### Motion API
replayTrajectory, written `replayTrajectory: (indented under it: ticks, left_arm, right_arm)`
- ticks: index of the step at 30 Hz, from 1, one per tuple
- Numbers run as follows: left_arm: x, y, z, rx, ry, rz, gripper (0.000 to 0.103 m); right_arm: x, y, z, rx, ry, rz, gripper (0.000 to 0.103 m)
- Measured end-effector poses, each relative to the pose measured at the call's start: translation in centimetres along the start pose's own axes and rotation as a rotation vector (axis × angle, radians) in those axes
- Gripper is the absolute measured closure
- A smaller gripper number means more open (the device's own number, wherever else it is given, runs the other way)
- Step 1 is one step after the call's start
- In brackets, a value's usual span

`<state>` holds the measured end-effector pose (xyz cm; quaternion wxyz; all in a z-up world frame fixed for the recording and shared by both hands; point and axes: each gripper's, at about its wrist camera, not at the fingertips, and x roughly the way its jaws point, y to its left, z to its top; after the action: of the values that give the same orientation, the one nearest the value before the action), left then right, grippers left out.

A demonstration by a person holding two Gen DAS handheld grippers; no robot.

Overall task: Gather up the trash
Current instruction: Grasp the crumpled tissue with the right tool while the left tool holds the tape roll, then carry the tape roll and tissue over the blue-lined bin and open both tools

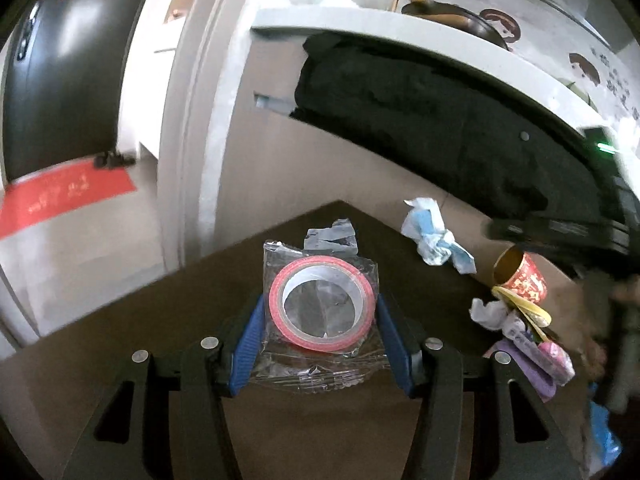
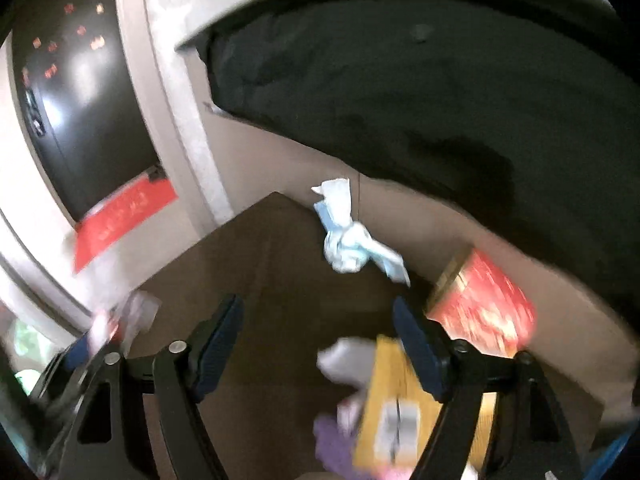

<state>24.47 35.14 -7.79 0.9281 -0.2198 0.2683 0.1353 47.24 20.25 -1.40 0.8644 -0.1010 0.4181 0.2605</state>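
Observation:
My left gripper (image 1: 320, 312) is shut on a red tape roll in a clear plastic wrapper (image 1: 322, 302), held above the brown table (image 1: 168, 320). A crumpled white and blue tissue (image 1: 434, 236) lies near the table's far edge; it also shows in the right wrist view (image 2: 348, 236). A red and gold cup (image 1: 520, 274) lies on its side at the right, next to a pile of white, yellow and purple scraps (image 1: 520, 328). My right gripper (image 2: 320, 344) is open and empty above the table, with the red cup (image 2: 484, 308) and a yellow packet (image 2: 396, 412) beside its right finger.
A black cloth (image 1: 420, 108) hangs from a white counter (image 1: 360, 24) behind the table. A pan (image 1: 448, 12) sits on the counter. A white door frame (image 1: 192, 120), a dark door (image 1: 60, 60) and a red mat (image 1: 68, 196) are at the left.

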Motion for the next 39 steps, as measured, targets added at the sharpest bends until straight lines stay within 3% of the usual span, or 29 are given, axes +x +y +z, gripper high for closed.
replayTrajectory:
  ticks: [4, 6, 13, 15, 16, 19, 23, 33, 39]
  left_arm:
    - [-0.5, -0.5, -0.3, 0.020, -0.036, -0.028, 0.047]
    - [-0.6, -0.7, -0.4, 0.025, -0.031, -0.041, 0.047]
    - [-0.2, -0.7, -0.5, 0.017, -0.011, -0.078, 0.047]
    - [-0.1, -0.8, -0.5, 0.021, -0.004, -0.081, 0.047]
    - [-0.1, -0.9, -0.6, 0.024, -0.002, -0.082, 0.047]
    - [0.0, -1.1, -0.6, 0.032, -0.001, -0.083, 0.047]
    - [0.1, -1.3, -0.8, 0.038, 0.008, -0.086, 0.047]
    - [0.0, -2.3, -1.1, 0.086, 0.012, -0.116, 0.047]
    - [-1.6, -4.9, -1.5, 0.124, 0.031, -0.188, 0.047]
  right_arm:
    - [4.6, 1.8, 2.0, -0.084, 0.068, -0.106, 0.034]
    - [6.7, 2.5, 2.8, -0.125, 0.105, -0.142, 0.040]
    - [12.4, 4.5, 3.8, -0.261, 0.207, -0.300, 0.042]
    - [12.8, 4.8, 3.5, -0.314, 0.219, -0.339, 0.049]
    - [12.6, 4.7, 3.3, -0.328, 0.222, -0.347, 0.061]
    - [10.5, 3.7, 3.2, -0.292, 0.207, -0.288, 0.071]
    - [5.7, 2.3, 2.5, -0.225, 0.157, -0.213, 0.076]
    - [-7.9, -1.2, -2.0, -0.145, 0.047, -0.075, 0.078]
    - [-14.7, -4.2, -5.9, -0.108, 0.017, -0.088, 0.078]
